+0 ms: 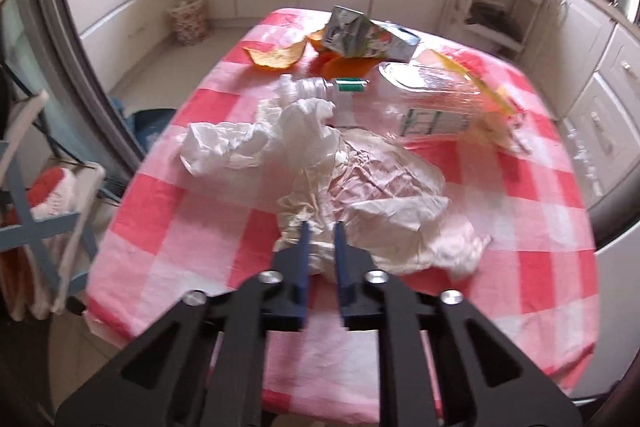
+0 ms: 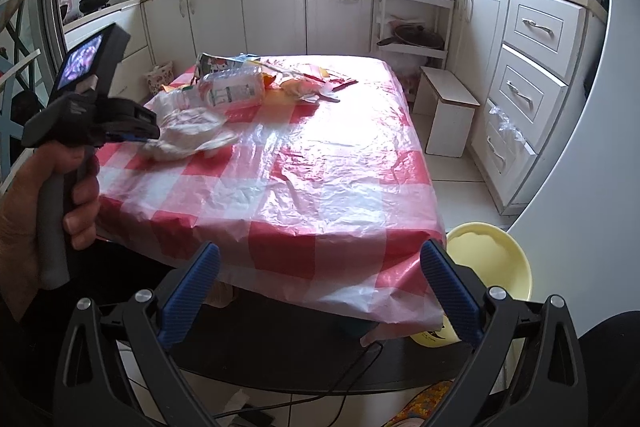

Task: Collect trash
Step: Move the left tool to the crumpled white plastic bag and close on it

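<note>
My left gripper [image 1: 321, 227] is shut on the near edge of a crumpled white plastic bag [image 1: 360, 187] lying on the red-and-white checked tablecloth [image 1: 520, 267]. Behind it lie white tissue [image 1: 248, 143], a clear plastic bottle [image 1: 424, 103], a crushed carton [image 1: 360, 35], orange peel [image 1: 276, 57] and a yellow wrapper [image 1: 492, 99]. In the right wrist view the left gripper [image 2: 140, 131] holds the bag [image 2: 188, 135] at the table's left. My right gripper [image 2: 320, 283] is open and empty, at the table's near edge.
A yellow bin [image 2: 492, 259] stands on the floor by the table's near right corner. White kitchen cabinets [image 2: 532, 67] ring the room. A small white stool [image 2: 448, 111] stands right of the table. A blue rack [image 1: 36, 227] stands left.
</note>
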The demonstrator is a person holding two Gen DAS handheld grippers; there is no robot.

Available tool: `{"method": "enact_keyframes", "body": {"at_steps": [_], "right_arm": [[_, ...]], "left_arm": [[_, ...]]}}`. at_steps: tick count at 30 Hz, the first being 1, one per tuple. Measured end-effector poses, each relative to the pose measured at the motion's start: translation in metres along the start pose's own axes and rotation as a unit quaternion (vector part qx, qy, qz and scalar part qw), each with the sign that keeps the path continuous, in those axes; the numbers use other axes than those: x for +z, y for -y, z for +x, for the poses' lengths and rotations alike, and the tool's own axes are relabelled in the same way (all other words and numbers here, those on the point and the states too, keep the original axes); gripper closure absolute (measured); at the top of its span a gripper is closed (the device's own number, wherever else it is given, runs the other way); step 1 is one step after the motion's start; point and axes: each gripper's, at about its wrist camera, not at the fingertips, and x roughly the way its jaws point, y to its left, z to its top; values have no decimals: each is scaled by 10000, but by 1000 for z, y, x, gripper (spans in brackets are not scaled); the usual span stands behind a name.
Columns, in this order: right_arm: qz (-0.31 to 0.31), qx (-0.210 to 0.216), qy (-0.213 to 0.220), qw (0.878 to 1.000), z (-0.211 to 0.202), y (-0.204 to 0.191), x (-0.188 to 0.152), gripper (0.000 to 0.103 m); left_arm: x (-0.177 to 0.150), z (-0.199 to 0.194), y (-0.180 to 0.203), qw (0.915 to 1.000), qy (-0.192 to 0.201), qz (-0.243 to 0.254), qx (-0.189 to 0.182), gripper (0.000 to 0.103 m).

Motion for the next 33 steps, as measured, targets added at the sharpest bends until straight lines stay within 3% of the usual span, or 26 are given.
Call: {"method": "enact_keyframes", "body": {"at_steps": [3,4,5,7,11,13,14,16,17,20,28,33], "right_arm": [[-1,0,9,10000,1,-1,0,7],[6,6,6,10000,2,-1,0,7],[8,11,-3,10000,2,-1,0,7],[-6,36,-42,10000,4,-3,0,7],[-55,88,-75,9999,6,-6,-1,7],[-75,104,-78,9999,7,-7,-1,7],[-73,105,-73,9999,7,-7,-1,7],[-40,99,-59,9999,8,-5,0,7],[-16,100,-50,9999,8,-4,1,7],[67,117,-4,9999,7,0,4,7],[19,112,110,9999,4,-1,6,7],[-15,118,134,9998,4,-1,9,7]], "left_arm": [[0,-4,-8,9991,-8,-202,-378,96],[1,-6,-12,9983,1,-285,-513,89],[2,-7,-13,9979,23,-314,-568,63],[5,-9,-9,9983,188,-264,-486,31],[13,4,15,9990,125,156,-387,21],[15,19,28,9991,-56,323,-260,27],[14,23,32,9990,-109,408,-160,54],[14,27,38,9984,-152,535,-72,79],[15,24,36,9986,-122,472,-218,85],[18,8,31,9986,130,443,-266,88],[8,-35,10,9947,497,345,-833,91],[-9,-56,5,9944,709,492,-609,91]]}}
